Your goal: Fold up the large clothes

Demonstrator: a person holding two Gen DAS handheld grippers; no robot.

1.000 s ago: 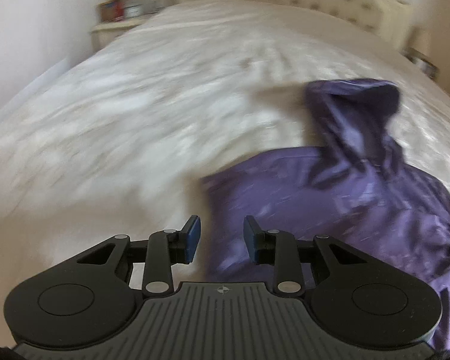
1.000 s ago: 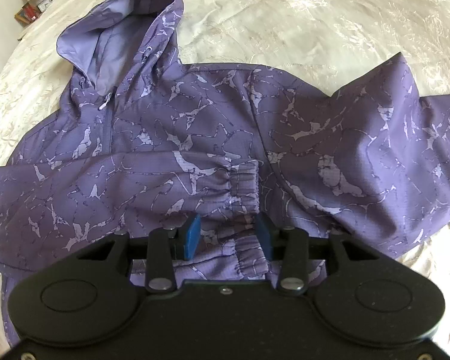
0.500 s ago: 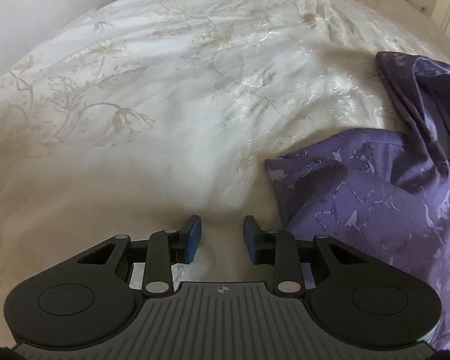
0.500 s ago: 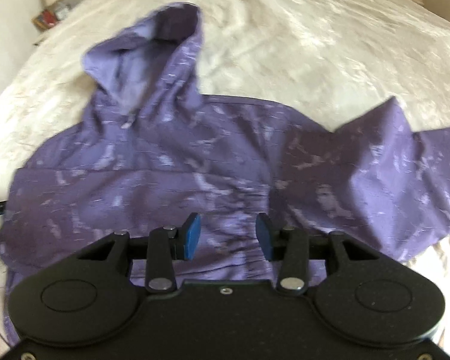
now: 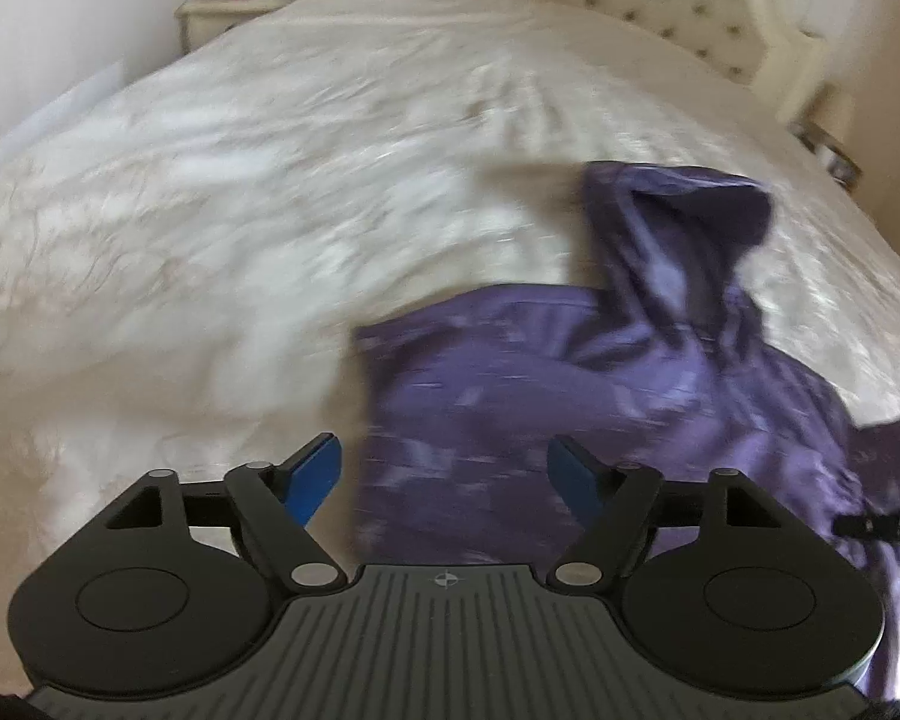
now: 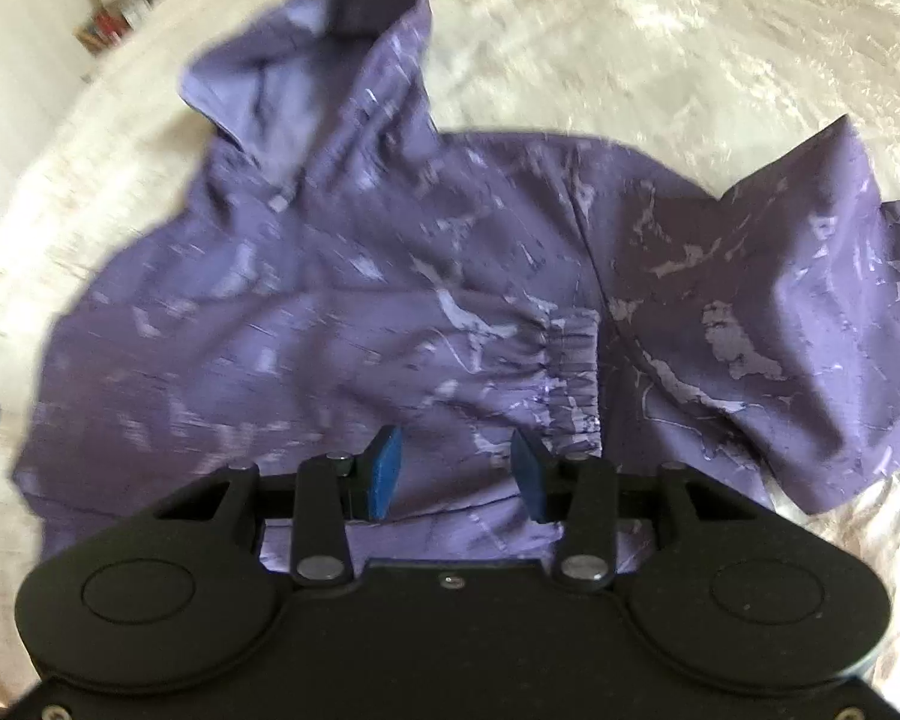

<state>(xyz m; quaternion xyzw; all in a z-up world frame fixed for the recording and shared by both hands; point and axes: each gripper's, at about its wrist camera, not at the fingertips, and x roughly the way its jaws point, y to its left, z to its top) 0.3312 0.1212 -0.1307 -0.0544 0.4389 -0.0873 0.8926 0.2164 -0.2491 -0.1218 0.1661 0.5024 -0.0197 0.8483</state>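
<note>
The purple hooded jacket [image 6: 426,276] lies flat on the cream bedspread [image 5: 282,180], hood at the far side, one sleeve folded across the body with its cuff [image 6: 570,360] near the middle. The left gripper [image 5: 444,474] is opening above the jacket's left edge, holding nothing. The right gripper [image 6: 456,468] hangs part-open over the near hem, also holding nothing.
</note>
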